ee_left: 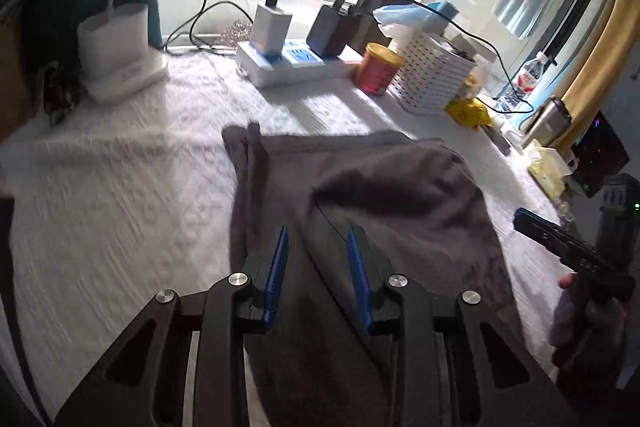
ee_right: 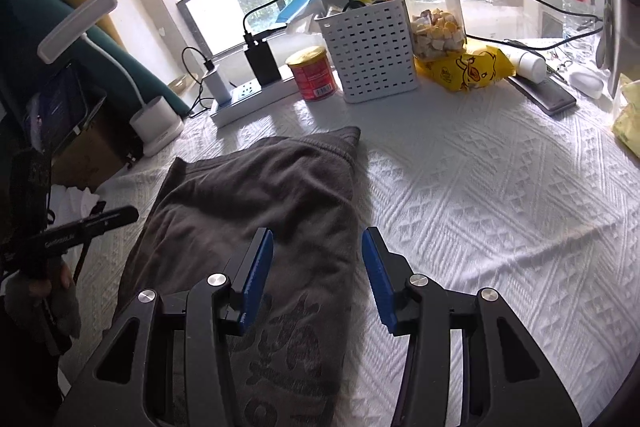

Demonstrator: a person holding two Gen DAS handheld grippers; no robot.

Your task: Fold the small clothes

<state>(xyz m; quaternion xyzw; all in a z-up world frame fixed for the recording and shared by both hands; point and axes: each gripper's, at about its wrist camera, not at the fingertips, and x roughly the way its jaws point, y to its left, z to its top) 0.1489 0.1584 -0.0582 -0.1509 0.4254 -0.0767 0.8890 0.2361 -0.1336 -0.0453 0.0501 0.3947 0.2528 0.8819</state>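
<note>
Dark grey cotton garment with printed lettering [ee_right: 256, 211]: lies on the white textured tabletop [ee_right: 500, 195], folded into a long strip; cross-fold apparently outstanding. Left gripper [ee_left: 316, 239] and right gripper [ee_right: 318, 243]: fingers apart, grasping nothing, above garment.

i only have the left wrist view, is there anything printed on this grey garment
Observer: Yes. The right wrist view shows dark lettering on the grey garment, near the right gripper.
Operator: whats past the white basket
Observer: A clear jar of pale snack pieces stands beside the white basket, behind a yellow duck packet.
Operator: right fingers holding cloth
Observer: No, they stand apart over the garment's right edge, nothing pinched.
</note>
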